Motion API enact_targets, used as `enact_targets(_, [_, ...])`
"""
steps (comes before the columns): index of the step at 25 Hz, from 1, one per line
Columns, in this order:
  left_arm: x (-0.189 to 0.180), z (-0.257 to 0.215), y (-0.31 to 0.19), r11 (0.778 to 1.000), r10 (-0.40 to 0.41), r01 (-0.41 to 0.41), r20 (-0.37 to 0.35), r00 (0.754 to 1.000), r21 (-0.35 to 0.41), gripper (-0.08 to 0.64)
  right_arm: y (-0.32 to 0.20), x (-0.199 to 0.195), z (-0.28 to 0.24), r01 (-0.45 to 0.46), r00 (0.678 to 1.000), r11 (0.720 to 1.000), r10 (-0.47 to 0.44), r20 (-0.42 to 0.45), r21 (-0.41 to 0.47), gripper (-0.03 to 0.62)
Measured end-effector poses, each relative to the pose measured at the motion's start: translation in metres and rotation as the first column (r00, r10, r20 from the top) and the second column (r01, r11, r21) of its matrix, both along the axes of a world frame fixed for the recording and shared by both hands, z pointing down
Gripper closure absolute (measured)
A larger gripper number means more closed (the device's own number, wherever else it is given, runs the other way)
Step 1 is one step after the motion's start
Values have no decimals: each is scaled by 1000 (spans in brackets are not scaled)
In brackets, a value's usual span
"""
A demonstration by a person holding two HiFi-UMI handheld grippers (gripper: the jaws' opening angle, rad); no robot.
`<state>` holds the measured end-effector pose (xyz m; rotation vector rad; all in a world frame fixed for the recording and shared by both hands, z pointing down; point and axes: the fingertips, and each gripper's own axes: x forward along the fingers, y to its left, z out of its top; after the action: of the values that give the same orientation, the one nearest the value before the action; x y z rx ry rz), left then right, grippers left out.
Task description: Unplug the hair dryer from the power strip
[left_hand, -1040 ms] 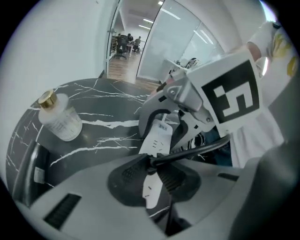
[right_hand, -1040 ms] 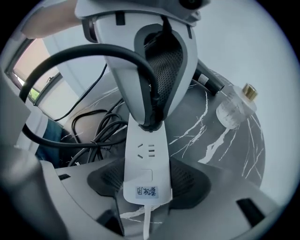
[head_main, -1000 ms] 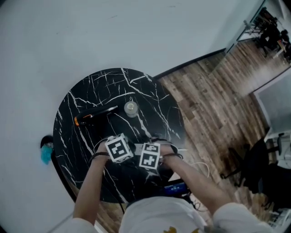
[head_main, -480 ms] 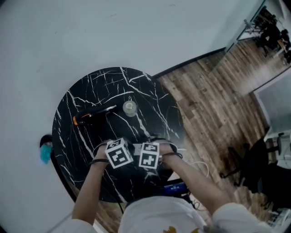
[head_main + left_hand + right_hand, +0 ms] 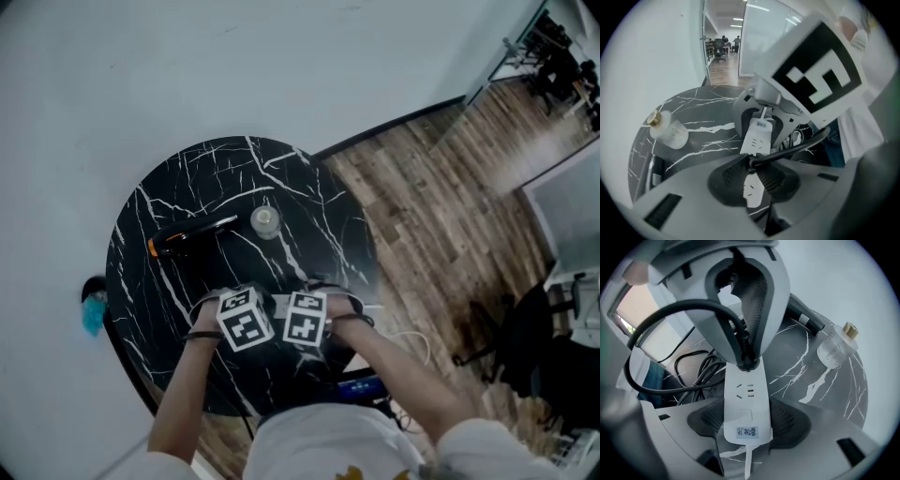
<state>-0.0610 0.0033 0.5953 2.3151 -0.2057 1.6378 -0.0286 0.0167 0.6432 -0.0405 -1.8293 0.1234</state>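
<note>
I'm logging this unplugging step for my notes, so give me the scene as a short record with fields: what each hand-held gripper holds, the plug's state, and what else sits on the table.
left hand-held gripper: shut on the black plug
right hand-held gripper: shut on the white power strip
plug state: looks seated in the strip's end socket, not yet pulled out
table: round, black marble pattern
also on table: hair dryer, small glass bottle

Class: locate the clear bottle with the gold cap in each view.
Head view: clear bottle in the tabletop's upper middle.
Left gripper view: bottle at left, mid-height.
Right gripper view: bottle at upper right.
Shared landmark: the white-veined black marble table.
</note>
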Motion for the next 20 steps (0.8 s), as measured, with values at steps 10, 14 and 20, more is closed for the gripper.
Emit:
enact_targets(10, [1, -2, -11, 992, -53, 46, -54, 997, -113, 502, 0, 1, 3, 51, 999, 998, -51, 12, 41, 322])
enact_targets(14, [-1, 1, 2, 1000, 22, -22, 32, 999, 16, 506, -1, -1, 1, 4, 1000, 1000, -4, 12, 8, 322])
enact_targets(20, [-4, -1, -12, 998, -26, 26, 5, 1000, -56, 506, 1, -1, 2, 43, 999, 998, -43, -2, 36, 322])
